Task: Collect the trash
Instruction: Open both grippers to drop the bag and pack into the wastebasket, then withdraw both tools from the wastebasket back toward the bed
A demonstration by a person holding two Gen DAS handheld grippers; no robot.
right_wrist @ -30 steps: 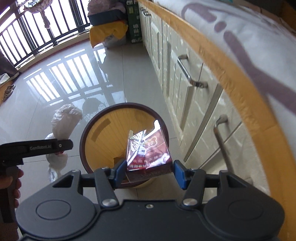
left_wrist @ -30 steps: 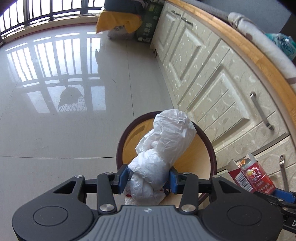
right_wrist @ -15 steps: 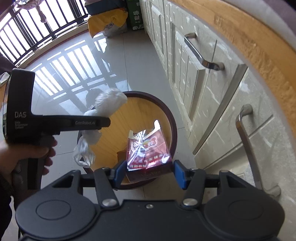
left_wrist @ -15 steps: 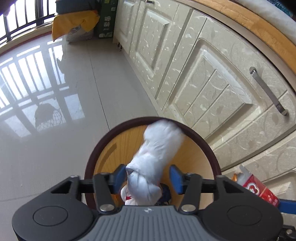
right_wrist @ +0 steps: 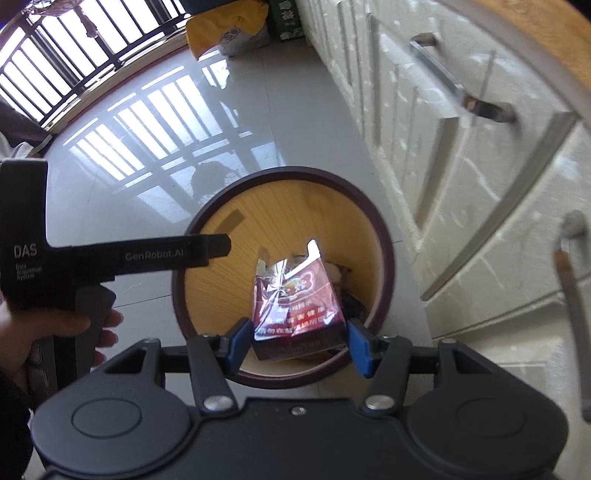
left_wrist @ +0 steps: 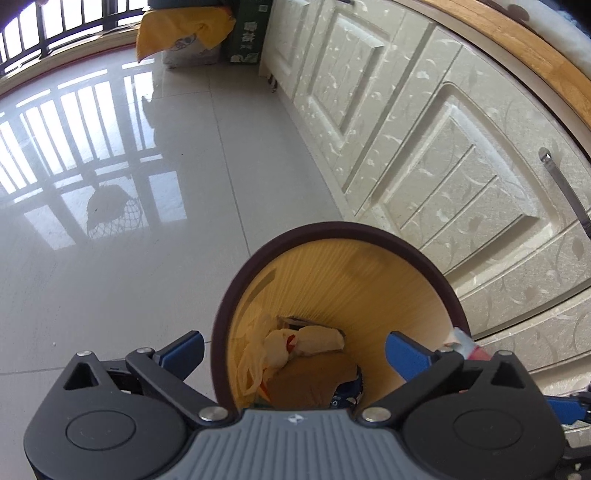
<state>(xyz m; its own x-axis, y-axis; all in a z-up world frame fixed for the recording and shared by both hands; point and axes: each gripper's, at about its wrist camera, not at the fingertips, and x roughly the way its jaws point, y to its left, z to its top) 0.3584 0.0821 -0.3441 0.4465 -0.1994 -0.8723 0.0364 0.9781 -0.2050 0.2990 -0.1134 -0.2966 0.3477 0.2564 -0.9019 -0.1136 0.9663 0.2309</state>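
Note:
A round bin with a dark brown rim [left_wrist: 332, 227] and a yellow inside stands on the floor by the cabinets. My left gripper [left_wrist: 295, 350] hangs over it with its jaws opening wide and nothing between them. The crumpled white plastic bag [left_wrist: 317, 339] lies at the bottom of the bin among other rubbish. My right gripper [right_wrist: 299, 345] is shut on a red cigarette pack [right_wrist: 295, 295] above the near side of the bin [right_wrist: 280, 171]. The right wrist view shows the left gripper [right_wrist: 221, 245] side-on over the bin's left rim, held by a hand [right_wrist: 74, 325].
Cream cabinet doors [left_wrist: 424, 155] with metal handles [right_wrist: 443, 77] run along the right, close to the bin. A yellow bag [left_wrist: 184, 29] and a green box [left_wrist: 247, 33] sit at the far wall. Glossy floor tiles [left_wrist: 110, 258] stretch left toward a balcony railing [right_wrist: 55, 62].
The left gripper opened and the white bag fell from it into the bin. Both grippers came lower and closer to the bin. The right gripper kept the red pack.

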